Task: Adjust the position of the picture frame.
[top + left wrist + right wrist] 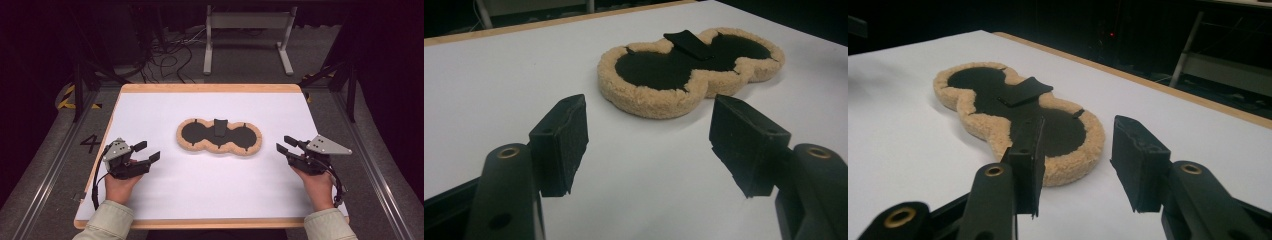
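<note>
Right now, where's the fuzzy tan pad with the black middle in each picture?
High view: the fuzzy pad lies mid-table, between the two grippers.
Left gripper view: the pad sits upper middle, beyond the open jaws.
Right gripper view: it is centre-left, behind the left jaw.
Shared landmark: its black strap.

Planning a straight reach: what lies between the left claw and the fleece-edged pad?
Nothing: between the left claw and the fleece-edged pad there is bare white table, seen in the high view.

Both grippers are matte black: the left gripper [147,151] and right gripper [283,145] each carry a grey triangle plate, brass-ringed holes, trailing black cable. Sleeves are pale beige.
</note>
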Demonstrator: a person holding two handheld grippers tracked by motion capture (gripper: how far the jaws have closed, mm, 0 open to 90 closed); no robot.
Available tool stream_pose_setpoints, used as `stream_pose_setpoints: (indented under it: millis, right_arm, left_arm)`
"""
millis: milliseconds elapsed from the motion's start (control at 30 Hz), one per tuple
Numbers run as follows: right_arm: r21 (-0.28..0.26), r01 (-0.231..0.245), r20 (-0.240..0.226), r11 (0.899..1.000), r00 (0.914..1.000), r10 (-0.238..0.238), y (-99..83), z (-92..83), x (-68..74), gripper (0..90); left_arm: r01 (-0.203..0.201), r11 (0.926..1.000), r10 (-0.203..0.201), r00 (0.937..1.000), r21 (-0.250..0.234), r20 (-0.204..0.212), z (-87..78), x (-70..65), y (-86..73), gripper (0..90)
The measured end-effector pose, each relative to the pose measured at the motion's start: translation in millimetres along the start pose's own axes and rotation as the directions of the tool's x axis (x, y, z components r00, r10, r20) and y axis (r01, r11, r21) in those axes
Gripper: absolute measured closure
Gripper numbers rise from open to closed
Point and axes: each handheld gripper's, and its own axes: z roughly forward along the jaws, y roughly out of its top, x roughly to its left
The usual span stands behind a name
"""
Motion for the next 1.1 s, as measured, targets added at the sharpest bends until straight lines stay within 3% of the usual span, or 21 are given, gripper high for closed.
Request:
stream_pose_setpoints:
  millis: [233, 333, 467, 700, 800, 867, 933, 1100]
  right_arm:
    - [0.025, -0.004, -0.020, 1.000, 0.9998, 0.004, 10.6, 8.6, -4.2, 57.2]
    - [0.063, -0.029, -0.048, 0.998, 0.9983, 0.032, 21.4, 18.4, -6.0, 56.5]
    - [0.102, -0.027, -0.073, 0.994, 0.9968, 0.034, 39.0, 33.3, -4.8, 56.5]
    - [0.163, -0.045, -0.094, 0.986, 0.9937, 0.061, 51.5, 59.9, -8.4, 59.8]
    - [0.187, -0.034, -0.108, 0.982, 0.9927, 0.055, 55.2, 74.8, -10.7, 65.4]
    - [0.229, -0.018, -0.101, 0.973, 0.9940, 0.042, 56.8, 84.0, -11.8, 70.5]
    - [0.248, -0.001, -0.113, 0.969, 0.9932, 0.030, 58.4, 92.5, -13.7, 82.2]
    - [0.293, 0.001, -0.083, 0.956, 0.9962, 0.024, 62.7, 109.3, -17.7, 87.1]
  left_arm:
    - [0.007, 1.0000, -0.007, 0.9999, -0.002, -0.013, -0.8, 0.6, -0.3, 32.4]
    - [0.008, 1.0000, -0.008, 0.9998, -0.003, -0.018, -0.8, 0.5, -0.6, 32.3]
    - [0.004, 1.0000, -0.004, 0.9999, 0.002, -0.016, -1.6, 0.4, -0.7, 31.7]
    - [0.008, 1.0000, -0.008, 0.9998, -0.002, -0.019, -1.7, 2.3, -1.5, 31.8]
    - [0.010, 1.0000, -0.010, 0.9997, -0.001, -0.021, -2.3, 1.9, -1.6, 31.8]
    - [0.009, 1.0000, -0.009, 0.9998, 0.002, -0.019, -2.6, 1.4, -2.2, 31.8]
    - [0.010, 0.9999, -0.010, 0.9999, 0.002, -0.014, -3.3, 1.1, -2.5, 31.7]
    - [-0.002, 1.0000, 0.002, 0.9998, 0.009, -0.018, -5.0, -0.5, -4.2, 32.2]
